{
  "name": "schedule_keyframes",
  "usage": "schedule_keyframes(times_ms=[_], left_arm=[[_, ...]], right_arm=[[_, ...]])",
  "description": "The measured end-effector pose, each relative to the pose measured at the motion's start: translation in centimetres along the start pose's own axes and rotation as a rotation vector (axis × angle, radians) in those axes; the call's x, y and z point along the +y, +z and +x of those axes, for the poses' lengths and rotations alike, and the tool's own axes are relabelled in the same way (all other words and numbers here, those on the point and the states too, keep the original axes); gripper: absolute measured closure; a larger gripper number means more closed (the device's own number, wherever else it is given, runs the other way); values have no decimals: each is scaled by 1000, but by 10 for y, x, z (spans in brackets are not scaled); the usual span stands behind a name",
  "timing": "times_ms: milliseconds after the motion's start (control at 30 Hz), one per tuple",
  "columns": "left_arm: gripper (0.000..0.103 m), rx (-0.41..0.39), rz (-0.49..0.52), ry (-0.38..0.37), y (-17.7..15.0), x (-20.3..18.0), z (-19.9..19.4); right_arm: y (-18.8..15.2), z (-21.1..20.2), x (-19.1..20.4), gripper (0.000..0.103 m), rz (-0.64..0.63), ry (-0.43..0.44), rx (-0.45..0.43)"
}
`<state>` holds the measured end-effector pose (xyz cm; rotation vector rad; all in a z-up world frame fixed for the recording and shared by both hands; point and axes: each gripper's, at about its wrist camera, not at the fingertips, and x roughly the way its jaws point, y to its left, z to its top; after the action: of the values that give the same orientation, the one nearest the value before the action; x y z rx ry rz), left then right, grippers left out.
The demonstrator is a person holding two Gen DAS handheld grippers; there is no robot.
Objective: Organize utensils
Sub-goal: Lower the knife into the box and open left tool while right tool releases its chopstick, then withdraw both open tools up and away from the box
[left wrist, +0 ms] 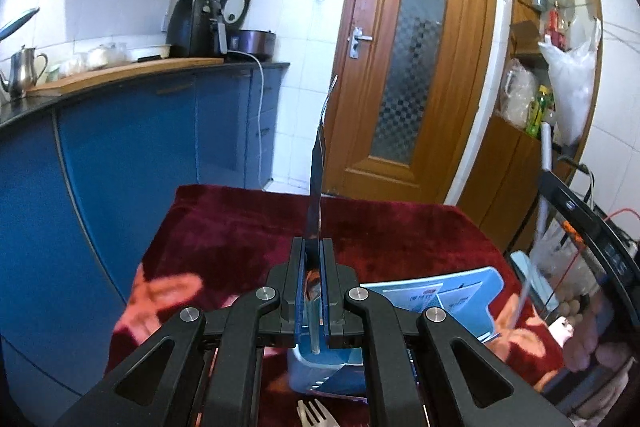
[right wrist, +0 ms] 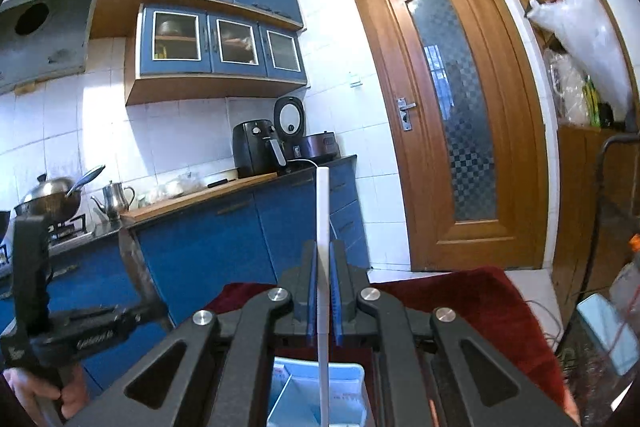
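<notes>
My left gripper [left wrist: 313, 247] is shut on a thin metal utensil [left wrist: 318, 163]. The utensil is seen edge-on and points up and away over the red cloth table [left wrist: 224, 227]. Below its jaws sits a light blue organiser tray [left wrist: 308, 375] with a blue leaflet [left wrist: 432, 299] in it. A fork [left wrist: 316, 413] lies on the cloth near the bottom edge. My right gripper [right wrist: 323, 251] is shut on a white stick [right wrist: 323, 211], held above the same tray [right wrist: 348, 383]. The white stick [left wrist: 545, 155] also shows at the right of the left wrist view.
A blue kitchen counter [left wrist: 132, 75] with an air fryer [left wrist: 192, 27] and a steel kettle [left wrist: 24, 69] runs along the left. A wooden door [left wrist: 416, 67] stands behind the table. Shelves with bags [left wrist: 568, 79] and cables crowd the right. A hand [right wrist: 24, 393] holds the left gripper's handle.
</notes>
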<state>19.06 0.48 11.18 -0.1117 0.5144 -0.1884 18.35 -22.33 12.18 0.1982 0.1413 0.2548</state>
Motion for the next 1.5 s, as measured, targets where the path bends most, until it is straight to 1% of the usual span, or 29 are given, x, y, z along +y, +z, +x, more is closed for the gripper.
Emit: schedule_keyframes(times_ms=[133, 333, 400, 467, 600, 667, 733, 767, 800, 833, 867, 967, 1200, 1500], left_arm=[[97, 14, 19, -4, -6, -4, 10], [96, 47, -6, -29, -11, 3, 25], [96, 45, -3, -37, -13, 3, 27], [96, 48, 21, -51, -14, 0, 28], [96, 66, 24, -82, -17, -3, 28], [96, 66, 35, -82, -18, -5, 27], [91, 66, 51, -78, -18, -8, 25], [85, 67, 54, -77, -18, -9, 24], [76, 66, 54, -79, -18, -10, 21], [72, 61, 53, -82, -17, -10, 19], [66, 57, 53, -83, -17, -10, 17], [65, 50, 59, -84, -15, -12, 8], [64, 63, 46, -96, -11, -13, -13], [64, 57, 43, -97, -8, -16, -46]], right_arm=[[-12, 14, 1, 95, -27, -10, 8], [-23, 20, 3, 95, -78, -31, 42], [-24, 21, 3, 95, -89, -45, 51], [-27, 23, 2, 95, -103, -64, 76], [-32, 26, 0, 95, -100, -77, 137], [-32, 25, -1, 94, -96, -78, 148], [-30, 22, 0, 93, -103, -76, 159], [-29, 21, 1, 89, -107, -73, 164], [-29, 19, 2, 86, -112, -69, 167], [-27, 17, 3, 80, -118, -64, 171], [-25, 16, 5, 77, -122, -61, 169], [-19, 8, 7, 77, -129, -56, 163], [-4, -14, 13, 77, -138, -46, 150], [16, -55, 18, 77, -143, -32, 137]])
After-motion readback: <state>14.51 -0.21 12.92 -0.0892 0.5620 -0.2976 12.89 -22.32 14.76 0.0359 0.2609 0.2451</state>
